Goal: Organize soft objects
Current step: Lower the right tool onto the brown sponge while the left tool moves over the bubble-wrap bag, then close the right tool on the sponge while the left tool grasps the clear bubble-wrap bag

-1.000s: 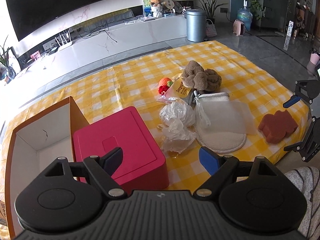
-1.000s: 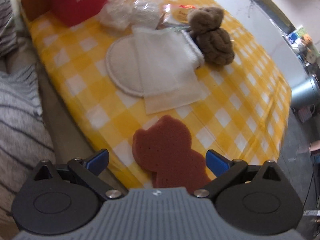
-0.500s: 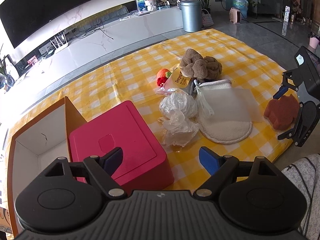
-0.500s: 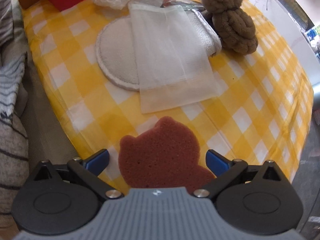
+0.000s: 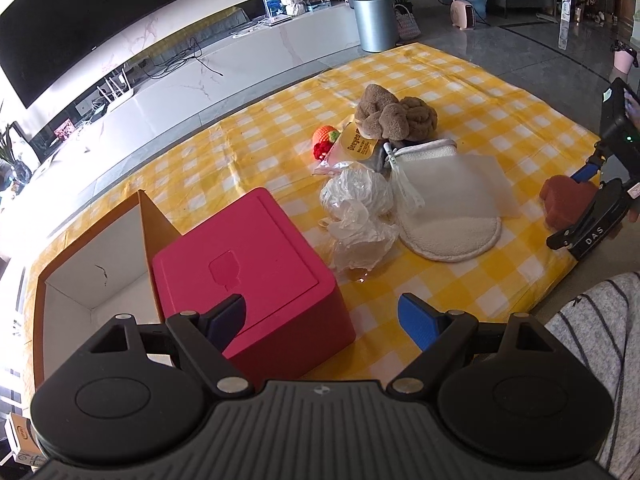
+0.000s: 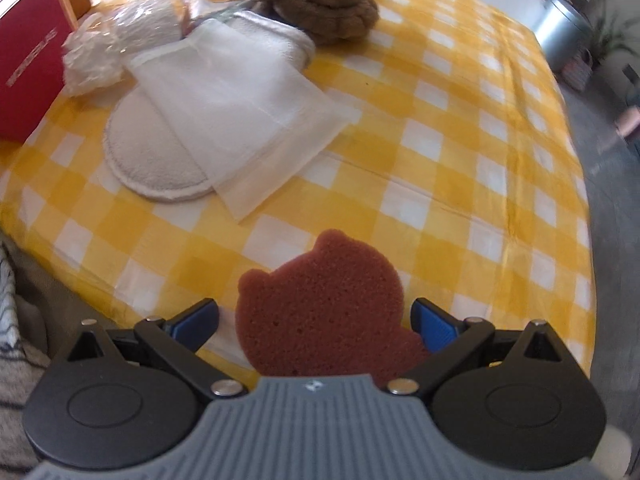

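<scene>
Yellow checked cloth [image 5: 460,92] — grey floor [image 5: 520,52] beyond.

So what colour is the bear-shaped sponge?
The bear-shaped sponge is reddish brown, clearest in the right wrist view.

My left camera looks from high behind the pink box [image 5: 248,268]; my right sits low, close beside it [image 6: 28,68]. Both see it.

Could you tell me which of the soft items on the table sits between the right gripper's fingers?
The brown bear-shaped sponge, alone at the table's near edge between the open right gripper; the others lie farther away.
</scene>
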`<action>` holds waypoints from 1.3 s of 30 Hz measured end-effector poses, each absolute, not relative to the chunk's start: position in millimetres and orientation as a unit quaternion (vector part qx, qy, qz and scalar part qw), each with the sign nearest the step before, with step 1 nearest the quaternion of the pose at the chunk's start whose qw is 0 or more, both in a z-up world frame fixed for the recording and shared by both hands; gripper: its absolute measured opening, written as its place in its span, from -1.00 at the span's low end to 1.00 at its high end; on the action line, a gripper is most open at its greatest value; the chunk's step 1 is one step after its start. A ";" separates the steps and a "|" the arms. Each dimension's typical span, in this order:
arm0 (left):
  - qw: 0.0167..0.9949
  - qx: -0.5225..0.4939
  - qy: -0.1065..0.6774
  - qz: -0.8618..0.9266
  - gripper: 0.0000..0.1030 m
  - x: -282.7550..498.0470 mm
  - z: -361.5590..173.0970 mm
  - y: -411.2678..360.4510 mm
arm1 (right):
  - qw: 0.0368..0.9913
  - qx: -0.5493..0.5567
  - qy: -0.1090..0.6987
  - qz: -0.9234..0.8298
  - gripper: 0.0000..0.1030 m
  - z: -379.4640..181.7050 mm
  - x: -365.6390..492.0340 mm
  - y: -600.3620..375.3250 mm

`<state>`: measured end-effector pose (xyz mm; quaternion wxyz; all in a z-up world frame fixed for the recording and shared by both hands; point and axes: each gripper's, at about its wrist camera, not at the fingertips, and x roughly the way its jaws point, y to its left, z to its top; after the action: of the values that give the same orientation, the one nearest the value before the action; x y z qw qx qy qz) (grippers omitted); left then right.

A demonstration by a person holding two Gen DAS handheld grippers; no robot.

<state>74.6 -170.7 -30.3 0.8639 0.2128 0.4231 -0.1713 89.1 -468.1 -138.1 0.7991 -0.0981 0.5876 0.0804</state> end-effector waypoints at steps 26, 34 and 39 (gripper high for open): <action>0.847 0.214 0.423 -0.240 0.95 97.7 -65.9 -251.9 | 0.814 -0.017 0.579 0.028 0.94 -137.5 74.6 -489.1; 0.839 0.103 0.513 -0.146 0.95 146.4 -101.4 -290.5 | 0.825 -0.017 0.564 0.041 0.96 -144.5 76.9 -494.3; 0.831 0.020 0.545 -0.107 0.95 172.2 -123.1 -299.6 | 0.830 -0.018 0.556 0.043 0.96 -145.2 75.3 -495.1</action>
<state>172.2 -299.6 -123.1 0.8310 0.0203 0.5455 -0.1068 75.3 -495.1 -145.2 0.8296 -0.0181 0.5564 0.0434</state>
